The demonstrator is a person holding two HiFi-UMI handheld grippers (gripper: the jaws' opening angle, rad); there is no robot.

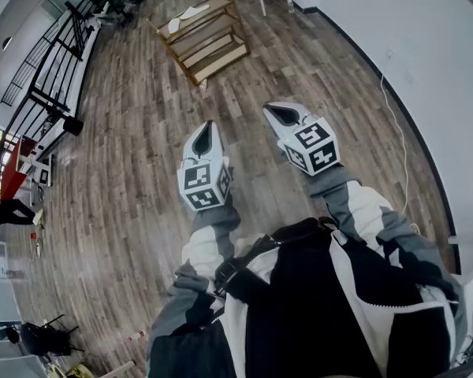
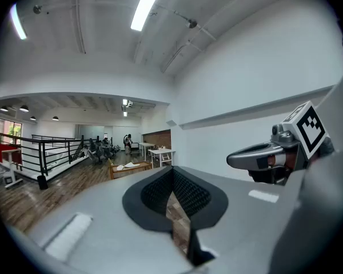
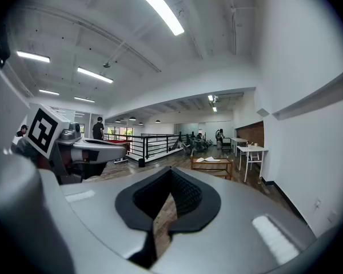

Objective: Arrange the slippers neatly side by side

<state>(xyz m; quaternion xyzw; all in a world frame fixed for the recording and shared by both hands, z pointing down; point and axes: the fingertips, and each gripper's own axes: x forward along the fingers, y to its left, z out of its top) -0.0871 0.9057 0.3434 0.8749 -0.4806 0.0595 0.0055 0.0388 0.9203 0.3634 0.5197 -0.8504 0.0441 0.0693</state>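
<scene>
Left tool (image 1: 206, 129) and right tool (image 1: 274, 110), both closed empty, point toward slippers (image 1: 191, 12) lying along the distant rack (image 1: 217, 54).

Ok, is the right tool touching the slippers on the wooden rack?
Apart. Head view shows the right tool well short of the slippers on the rack, open floor between them.

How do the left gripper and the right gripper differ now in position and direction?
The grey left gripper, with black-lined jaws, is held nearer the person; the grey right gripper reaches farther forward. The left gripper points almost straight ahead, while the right gripper is turned inward, toward the left one. The right gripper is closer to the white wall. Both are shut, hold nothing, and hang above the wooden floor.
</scene>
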